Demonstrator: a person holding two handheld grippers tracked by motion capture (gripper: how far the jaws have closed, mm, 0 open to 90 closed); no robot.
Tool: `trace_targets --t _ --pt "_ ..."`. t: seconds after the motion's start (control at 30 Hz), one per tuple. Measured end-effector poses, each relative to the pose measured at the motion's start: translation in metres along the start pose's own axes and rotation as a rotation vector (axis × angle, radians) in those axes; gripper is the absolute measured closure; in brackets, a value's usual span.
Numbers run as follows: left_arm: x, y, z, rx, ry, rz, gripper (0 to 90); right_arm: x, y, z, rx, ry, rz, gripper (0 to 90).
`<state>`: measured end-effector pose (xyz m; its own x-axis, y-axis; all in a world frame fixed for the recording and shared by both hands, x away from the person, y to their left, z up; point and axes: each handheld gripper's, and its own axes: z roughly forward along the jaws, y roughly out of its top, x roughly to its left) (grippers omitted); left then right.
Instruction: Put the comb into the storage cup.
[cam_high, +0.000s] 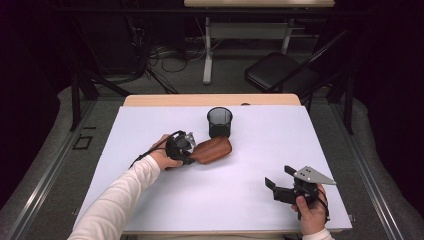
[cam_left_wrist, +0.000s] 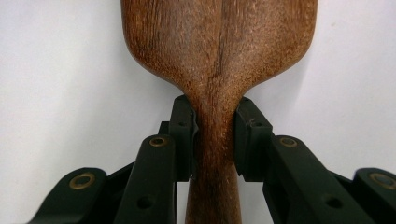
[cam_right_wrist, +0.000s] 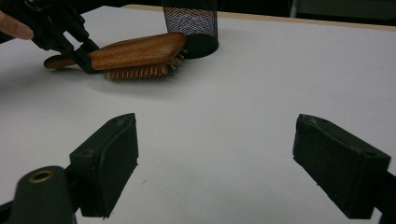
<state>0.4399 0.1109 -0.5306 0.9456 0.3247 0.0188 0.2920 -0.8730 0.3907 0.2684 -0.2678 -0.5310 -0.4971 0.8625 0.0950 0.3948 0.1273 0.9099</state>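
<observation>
Right gripper (cam_high: 279, 183) open nr front edge; left gripper (cam_left_wrist: 215, 135) clamps hairbrush (cam_high: 212, 149) mid-table.

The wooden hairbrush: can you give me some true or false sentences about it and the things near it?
1. The left hand-held gripper clamps the wooden hairbrush at its neck. True.
2. The hairbrush stands inside the black mesh cup. False: it is outside, beside the cup.
3. The bristles point downward. True.
4. The right hand-held gripper holds the cup. False: its jaws are open, with nothing between them.
5. The table top is red. False: it is white.
</observation>
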Motion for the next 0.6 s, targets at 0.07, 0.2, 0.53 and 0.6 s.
trace_targets --t 0.07,0.2,0.53,0.6 --pt "-0.0002 0.0002 -0.0005 -0.003 -0.003 -0.008 72.1 0.0001 0.0000 -0.0001 0.000 0.000 0.002 14.0" --pt "-0.0010 0.0004 -0.0020 -0.006 0.003 -0.010 72.2 -0.0003 0.0000 -0.0004 0.002 -0.001 0.004 14.0" --pt "-0.0043 0.0019 -0.0064 -0.014 0.000 -0.030 72.2 -0.0001 -0.0003 0.0006 -0.001 -0.003 0.002 14.0" --pt "-0.0052 0.0021 -0.0075 -0.020 0.001 -0.033 72.1 -0.0001 -0.0004 0.0006 -0.001 -0.003 0.002 14.0"
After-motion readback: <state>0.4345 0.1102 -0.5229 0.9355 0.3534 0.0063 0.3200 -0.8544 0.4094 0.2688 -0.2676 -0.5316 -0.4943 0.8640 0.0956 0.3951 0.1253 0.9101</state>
